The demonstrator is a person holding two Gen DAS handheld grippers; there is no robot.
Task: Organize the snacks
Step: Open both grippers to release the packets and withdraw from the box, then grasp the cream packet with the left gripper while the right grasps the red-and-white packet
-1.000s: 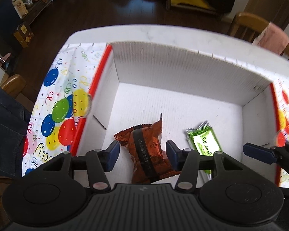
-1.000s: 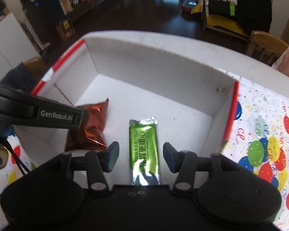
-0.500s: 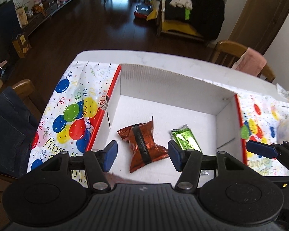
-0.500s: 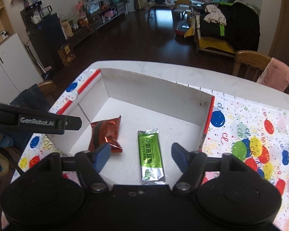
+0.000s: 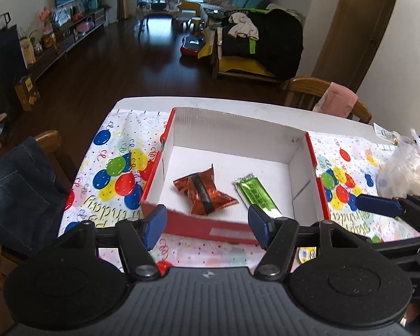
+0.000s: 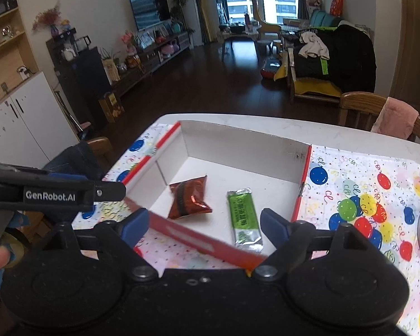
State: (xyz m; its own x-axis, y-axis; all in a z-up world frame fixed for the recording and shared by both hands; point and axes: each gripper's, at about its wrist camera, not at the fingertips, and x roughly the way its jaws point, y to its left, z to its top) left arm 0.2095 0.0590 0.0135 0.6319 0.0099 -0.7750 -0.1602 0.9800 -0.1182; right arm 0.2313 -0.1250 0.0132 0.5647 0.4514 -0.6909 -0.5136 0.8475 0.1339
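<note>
Snacks: two packets lie flat on the white floor of an open box [image 5: 238, 128] with red outer walls and white corrugated inner walls. Orange-brown foil packet [image 5: 204, 193] with a dark band across its middle sits left of centre. Green foil bar [image 5: 256, 194] lies just beside it on the right, apart from it, its long axis running from the near wall toward the far wall. Same layout in the right wrist view: orange-brown packet [image 6: 189, 201], green bar [image 6: 243, 218], box [image 6: 238, 140].

Box stands on a balloon-print cloth [image 5: 117, 168] spread over a white table [image 5: 210, 102]. A clear plastic bag [image 5: 408, 168] sits on the cloth at the right edge, well apart from the box.

Left gripper [image 5: 207, 224]: blue-padded jaws apart, have just been opening, nothing between them; it hovers over the near red wall of the box. Its side arm shows at the left of the right wrist view.

Right gripper [image 6: 204, 226]: jaws wide apart, have just been opening, nothing gripped; the green bar's near end appears in the gap below, untouched. One blue pad of it shows at the right of the left wrist view.

Wooden chairs stand round the table; one on the far right carries a pink cloth [image 5: 336, 100], one on the left has dark denim [image 5: 19, 190] draped over it
</note>
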